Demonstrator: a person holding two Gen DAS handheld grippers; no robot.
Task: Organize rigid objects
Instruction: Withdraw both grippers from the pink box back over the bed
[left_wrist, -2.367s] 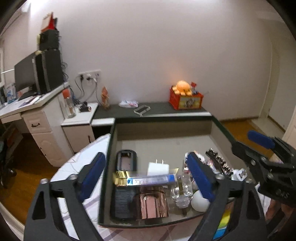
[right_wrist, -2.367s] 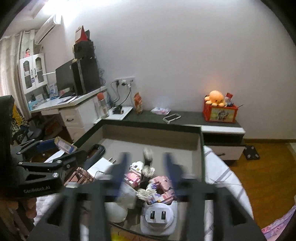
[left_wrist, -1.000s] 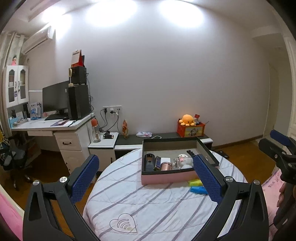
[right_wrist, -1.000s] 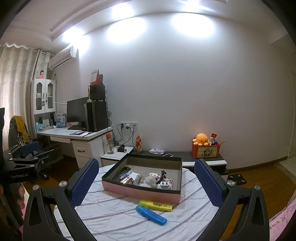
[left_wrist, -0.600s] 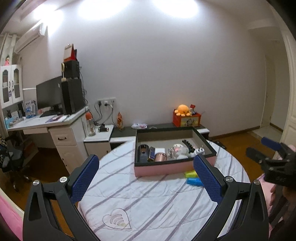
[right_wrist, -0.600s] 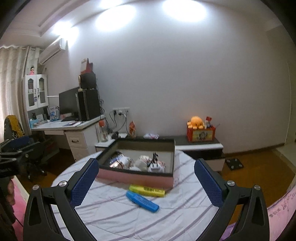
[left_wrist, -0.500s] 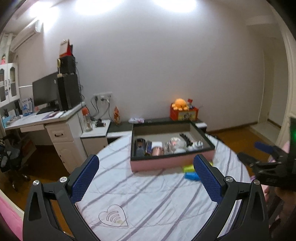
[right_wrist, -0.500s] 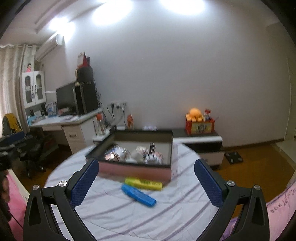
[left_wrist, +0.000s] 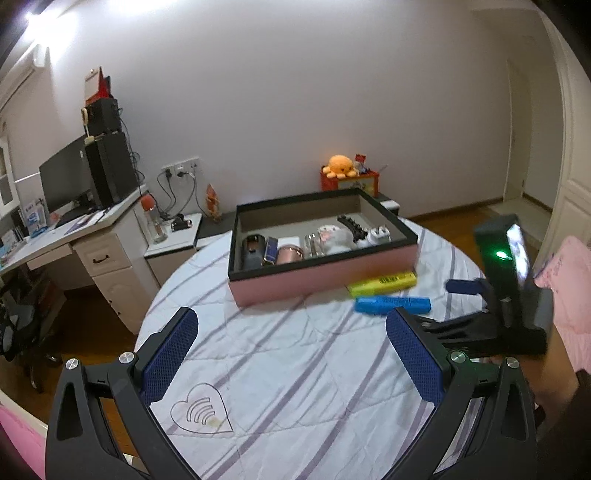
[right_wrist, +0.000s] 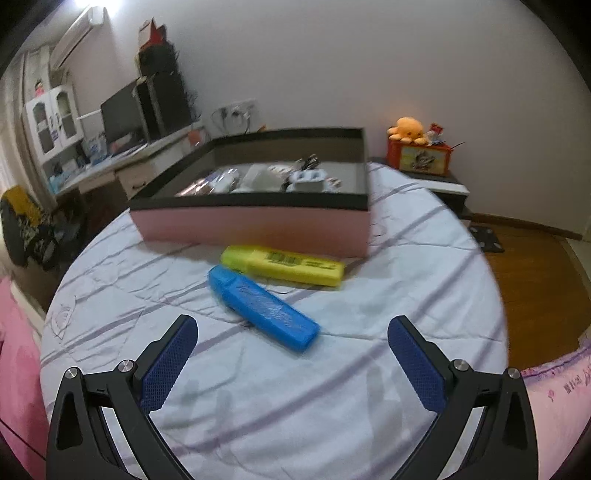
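A pink box with a black rim (left_wrist: 321, 271) (right_wrist: 255, 225) stands on the round table and holds several small objects. A yellow highlighter (right_wrist: 282, 266) (left_wrist: 382, 284) lies in front of it, and a blue highlighter (right_wrist: 262, 306) (left_wrist: 393, 304) lies nearer to me. My right gripper (right_wrist: 291, 363) is open and empty, low over the table just short of the blue highlighter. My left gripper (left_wrist: 291, 354) is open and empty over the table's near left part. The right gripper's body (left_wrist: 506, 295) shows at the right of the left wrist view.
The table has a white striped cloth (left_wrist: 295, 369) with a heart logo (left_wrist: 201, 410). A desk with a monitor (left_wrist: 70, 181) stands at the left. A low cabinet with an orange plush toy (left_wrist: 341, 164) is behind the table. Pink fabric (right_wrist: 554, 387) lies at the right.
Both grippers have come down and in toward the table. The right gripper has closed in on the two highlighters, which now look much larger. Both stay open.
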